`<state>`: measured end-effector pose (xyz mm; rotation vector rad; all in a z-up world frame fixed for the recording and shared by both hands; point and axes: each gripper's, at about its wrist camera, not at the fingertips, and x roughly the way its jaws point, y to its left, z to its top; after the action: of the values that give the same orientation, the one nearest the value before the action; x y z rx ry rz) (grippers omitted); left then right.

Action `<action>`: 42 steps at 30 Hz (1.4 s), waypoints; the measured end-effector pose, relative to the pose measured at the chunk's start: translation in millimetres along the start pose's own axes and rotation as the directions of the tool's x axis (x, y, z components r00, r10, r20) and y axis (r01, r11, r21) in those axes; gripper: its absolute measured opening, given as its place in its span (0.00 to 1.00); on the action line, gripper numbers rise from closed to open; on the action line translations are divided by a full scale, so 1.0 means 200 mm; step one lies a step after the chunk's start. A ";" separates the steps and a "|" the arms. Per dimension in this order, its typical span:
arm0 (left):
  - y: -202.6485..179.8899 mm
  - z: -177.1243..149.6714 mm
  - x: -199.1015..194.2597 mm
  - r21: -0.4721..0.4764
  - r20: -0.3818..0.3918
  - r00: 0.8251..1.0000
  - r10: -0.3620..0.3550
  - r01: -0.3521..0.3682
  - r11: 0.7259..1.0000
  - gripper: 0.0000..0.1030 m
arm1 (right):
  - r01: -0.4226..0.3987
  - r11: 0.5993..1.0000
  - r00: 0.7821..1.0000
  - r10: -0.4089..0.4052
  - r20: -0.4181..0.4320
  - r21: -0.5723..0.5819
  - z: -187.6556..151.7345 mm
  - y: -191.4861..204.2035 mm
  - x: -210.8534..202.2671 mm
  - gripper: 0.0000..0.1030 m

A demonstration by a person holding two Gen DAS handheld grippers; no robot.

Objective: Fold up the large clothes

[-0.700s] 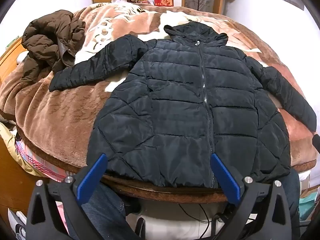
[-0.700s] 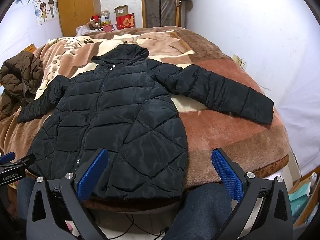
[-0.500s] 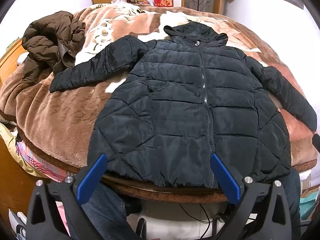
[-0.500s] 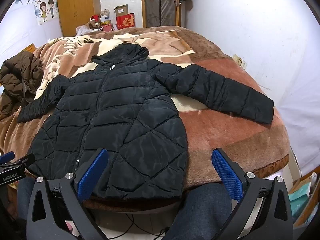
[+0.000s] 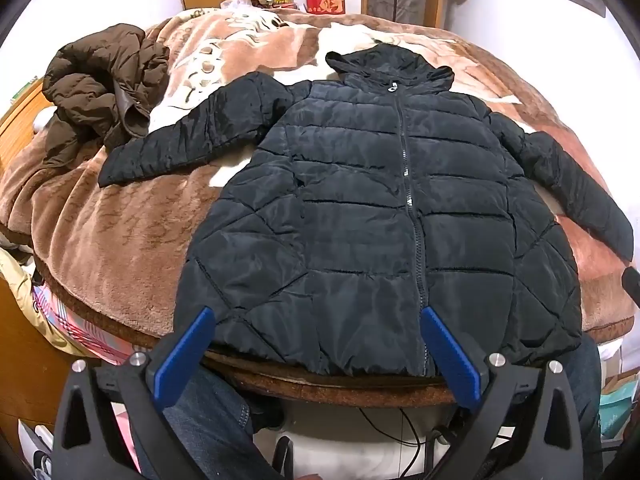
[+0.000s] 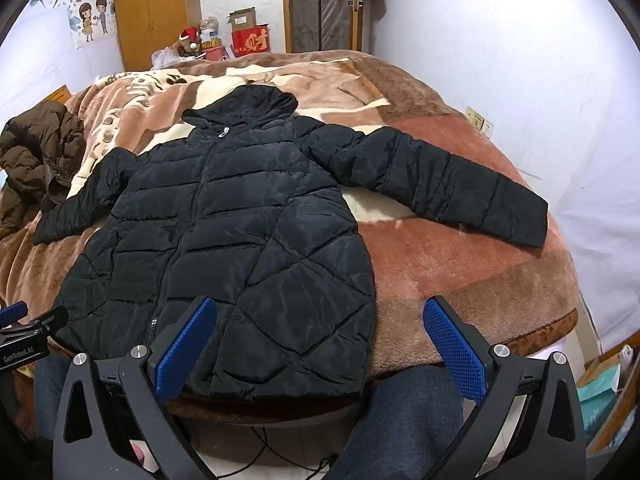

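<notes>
A black quilted hooded jacket [image 5: 360,208] lies flat on the bed, zipped, front up, hood at the far end, both sleeves spread out to the sides. It also shows in the right wrist view [image 6: 224,240]. My left gripper [image 5: 316,352] is open and empty, held in front of the jacket's hem. My right gripper [image 6: 320,344] is open and empty, over the hem's right corner and the blanket beside it. The left gripper's tip shows at the left edge of the right wrist view [image 6: 24,320].
A crumpled brown jacket [image 5: 100,88] lies at the far left of the bed [image 5: 120,232], which has a brown plush blanket. The wall [image 6: 540,80] is close on the right. Boxes [image 6: 250,36] and a wardrobe [image 6: 148,12] stand behind. The person's jeans-clad legs [image 6: 400,420] are below.
The left wrist view has shifted slightly, so the jacket sits a little lower in frame. Nothing on the bed has moved and both grippers stay open.
</notes>
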<state>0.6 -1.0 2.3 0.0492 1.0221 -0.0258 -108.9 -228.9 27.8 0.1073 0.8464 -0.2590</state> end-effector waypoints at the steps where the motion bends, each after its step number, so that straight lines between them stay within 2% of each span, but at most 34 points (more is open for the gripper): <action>1: 0.00 0.00 0.00 0.000 -0.001 1.000 -0.001 0.001 1.000 1.00 | 0.001 1.000 1.000 -0.001 -0.001 0.001 0.00 0.00 0.00 1.00; 42: 0.00 0.00 0.01 0.001 -0.001 1.000 -0.001 0.001 1.000 1.00 | 0.003 1.000 1.000 -0.003 -0.006 -0.002 -0.01 0.02 0.00 1.00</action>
<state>1.1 -1.4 0.7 0.0493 1.0233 -0.0268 -109.2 -225.5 26.3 0.1052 0.8526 -0.2608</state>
